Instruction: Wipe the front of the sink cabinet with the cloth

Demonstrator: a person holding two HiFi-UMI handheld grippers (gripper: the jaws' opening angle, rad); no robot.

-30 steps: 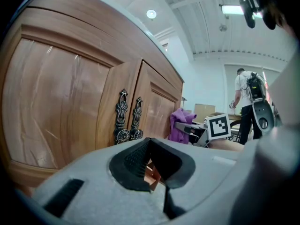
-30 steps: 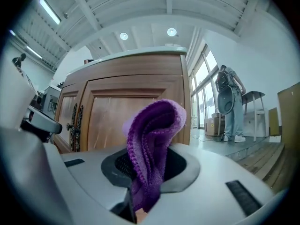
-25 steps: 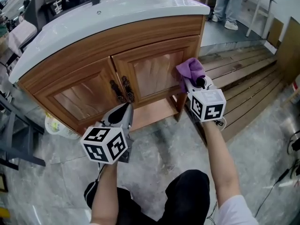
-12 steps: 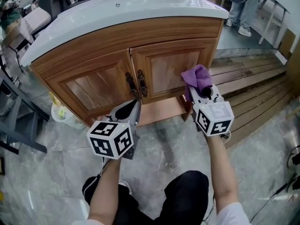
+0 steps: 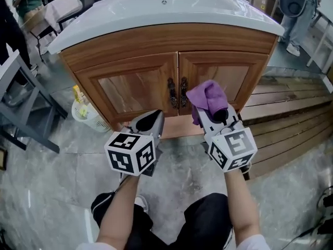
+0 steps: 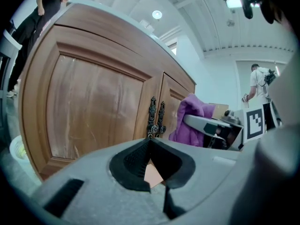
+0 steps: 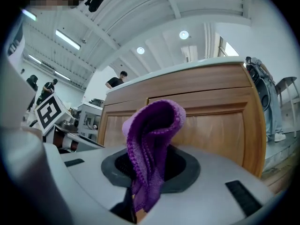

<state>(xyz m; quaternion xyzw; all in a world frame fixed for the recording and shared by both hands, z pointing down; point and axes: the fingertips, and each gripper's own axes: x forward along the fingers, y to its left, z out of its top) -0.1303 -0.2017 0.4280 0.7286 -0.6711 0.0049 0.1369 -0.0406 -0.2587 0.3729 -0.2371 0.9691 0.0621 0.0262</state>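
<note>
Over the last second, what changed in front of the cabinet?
The right gripper, jaws shut on the cloth, carried it left across the right door, from its outer edge to just beside the handles. The head view swung too. Unchanged: the left gripper stays low before the left door, jaws shut and empty; both doors closed.

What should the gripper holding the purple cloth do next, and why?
Probably ease the right gripper forward until the cloth presses flat on the right door. The cloth is clamped upright in it and seems to sit just short of the wood beside the handles.
</note>
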